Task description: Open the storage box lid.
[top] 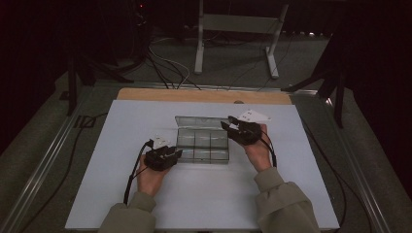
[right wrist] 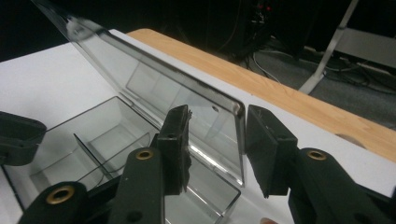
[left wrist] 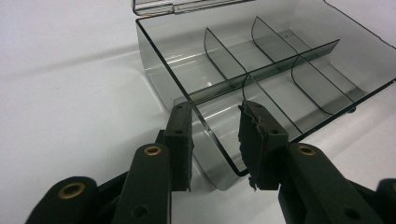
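Note:
A smoky clear compartment box (top: 201, 141) lies in the middle of the white table top, its lid (top: 194, 121) raised toward the far side. Its divided cells look empty. My left gripper (top: 177, 153) is at the box's near left corner. In the left gripper view the gripper (left wrist: 215, 140) is open, with the corner wall (left wrist: 205, 130) running between its jaws. My right gripper (top: 227, 125) is at the far right of the box. It (right wrist: 217, 144) stands open astride the side edge of the raised lid (right wrist: 154, 88), close to the right pad (right wrist: 268, 144).
The white sheet (top: 145, 194) covers a wooden table whose bare strip (top: 204, 95) shows along the far edge. Beyond it are a metal stand's legs (top: 199, 43) and cables (top: 165, 63) on the dark floor. The left gripper (right wrist: 18, 137) appears in the right gripper view.

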A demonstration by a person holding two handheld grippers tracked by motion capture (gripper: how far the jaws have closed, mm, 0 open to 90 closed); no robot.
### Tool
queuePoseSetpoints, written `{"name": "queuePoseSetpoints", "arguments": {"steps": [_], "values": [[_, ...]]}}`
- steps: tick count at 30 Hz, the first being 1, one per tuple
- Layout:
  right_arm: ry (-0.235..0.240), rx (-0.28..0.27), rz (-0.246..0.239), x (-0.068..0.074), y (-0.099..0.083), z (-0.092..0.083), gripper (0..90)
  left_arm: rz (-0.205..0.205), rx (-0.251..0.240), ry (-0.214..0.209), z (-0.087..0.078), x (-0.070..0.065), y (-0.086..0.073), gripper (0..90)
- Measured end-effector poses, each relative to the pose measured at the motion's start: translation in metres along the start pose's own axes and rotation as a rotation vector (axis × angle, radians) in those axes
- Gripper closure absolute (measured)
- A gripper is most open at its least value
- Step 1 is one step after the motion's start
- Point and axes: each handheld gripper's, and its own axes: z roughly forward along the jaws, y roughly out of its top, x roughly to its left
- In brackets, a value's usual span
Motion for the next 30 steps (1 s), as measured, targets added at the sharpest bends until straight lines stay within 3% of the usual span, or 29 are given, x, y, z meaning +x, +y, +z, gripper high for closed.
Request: {"name": "queuePoseSetpoints", "arguments": {"steps": [30], "values": [[-0.030, 0.112, 0.082, -0.015, -0.016, 0.037, 57.5, -0.003, -0.003, -0.001, 0.001, 0.000, 0.000, 65.3]]}}
